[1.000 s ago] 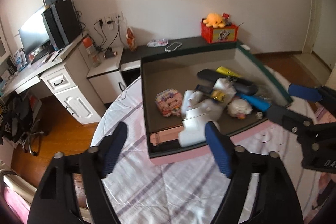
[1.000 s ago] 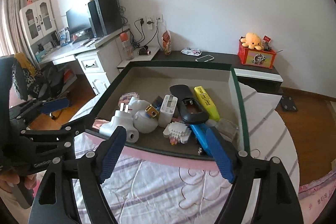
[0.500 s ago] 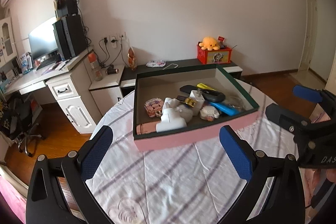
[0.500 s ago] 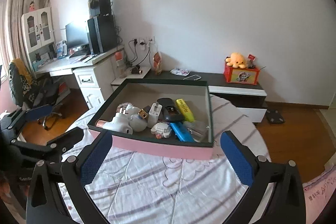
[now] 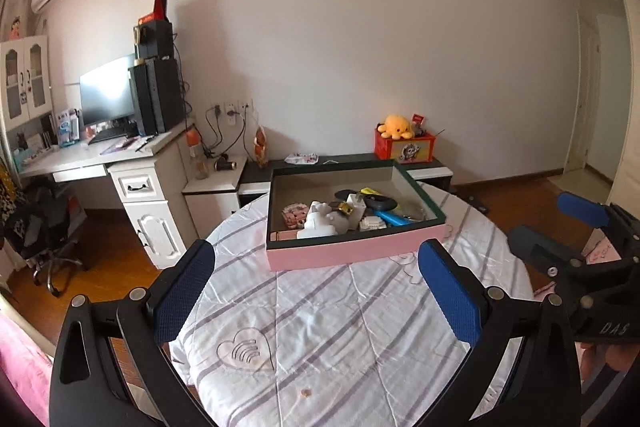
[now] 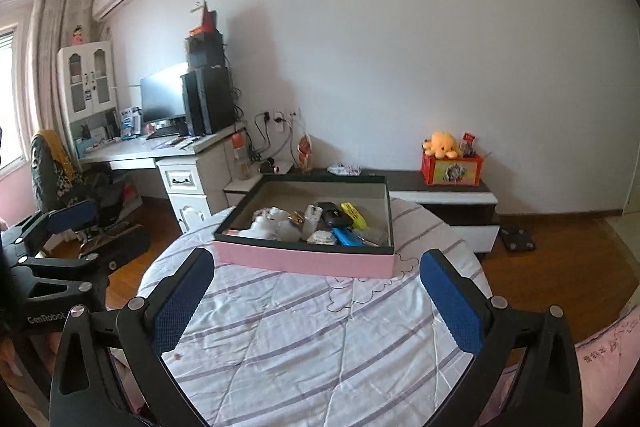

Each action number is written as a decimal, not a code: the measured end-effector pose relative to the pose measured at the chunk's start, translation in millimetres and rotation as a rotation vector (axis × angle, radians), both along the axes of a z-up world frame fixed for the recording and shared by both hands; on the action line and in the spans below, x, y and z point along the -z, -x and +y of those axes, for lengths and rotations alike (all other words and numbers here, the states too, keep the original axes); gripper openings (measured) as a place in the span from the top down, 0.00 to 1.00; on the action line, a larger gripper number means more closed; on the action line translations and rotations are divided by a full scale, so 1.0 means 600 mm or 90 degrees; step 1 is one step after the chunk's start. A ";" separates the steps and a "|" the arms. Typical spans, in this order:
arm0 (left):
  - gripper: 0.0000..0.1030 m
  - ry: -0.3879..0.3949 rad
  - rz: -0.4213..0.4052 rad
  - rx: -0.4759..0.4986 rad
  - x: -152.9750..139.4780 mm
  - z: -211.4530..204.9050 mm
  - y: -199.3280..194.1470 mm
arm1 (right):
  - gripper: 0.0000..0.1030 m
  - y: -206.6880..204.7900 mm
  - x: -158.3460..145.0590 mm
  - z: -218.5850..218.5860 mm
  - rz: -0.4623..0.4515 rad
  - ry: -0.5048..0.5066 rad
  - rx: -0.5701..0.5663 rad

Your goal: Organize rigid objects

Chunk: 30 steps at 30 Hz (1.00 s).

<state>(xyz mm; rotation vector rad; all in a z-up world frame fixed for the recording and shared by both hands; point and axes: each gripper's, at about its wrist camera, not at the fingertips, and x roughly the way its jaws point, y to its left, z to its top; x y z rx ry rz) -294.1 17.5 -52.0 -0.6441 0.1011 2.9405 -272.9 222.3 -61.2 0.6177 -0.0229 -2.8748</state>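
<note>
A shallow pink box [image 5: 352, 253] [image 6: 304, 261] with a dark rim sits at the far side of the round table [image 5: 340, 327] [image 6: 312, 339]. Inside lie several small items: a white plug adapter [image 5: 318, 225], a yellow highlighter [image 6: 354, 215], a blue item [image 5: 390, 217], a black case [image 6: 330, 213]. My left gripper [image 5: 316, 287] is open and empty, well back from the box. My right gripper [image 6: 316, 287] is also open and empty, equally far back. Each gripper shows at the edge of the other's view.
A striped white cloth covers the table. Beyond it stand a white desk [image 5: 132, 167] with a monitor and speakers, a low dark cabinet [image 6: 440, 187] bearing a red box with a yellow plush toy [image 6: 442, 143], and an office chair [image 6: 56, 171] on the wooden floor.
Both grippers have pulled back and up from the box and their jaws have spread wider. The box, close a second ago, now sits far across the table.
</note>
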 end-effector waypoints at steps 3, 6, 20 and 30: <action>0.00 0.026 0.023 -0.013 -0.011 0.005 -0.032 | 0.00 -0.022 -0.007 -0.011 0.013 -0.010 -0.001; 0.00 0.027 0.044 -0.018 -0.023 0.004 -0.060 | 0.00 -0.045 -0.017 -0.014 0.031 -0.011 0.003; 0.00 0.010 0.132 -0.034 -0.070 0.004 -0.189 | 0.00 -0.166 -0.066 -0.026 0.115 -0.029 0.020; 0.00 0.002 0.193 -0.039 -0.082 -0.007 -0.267 | 0.00 -0.240 -0.087 -0.043 0.162 -0.042 0.019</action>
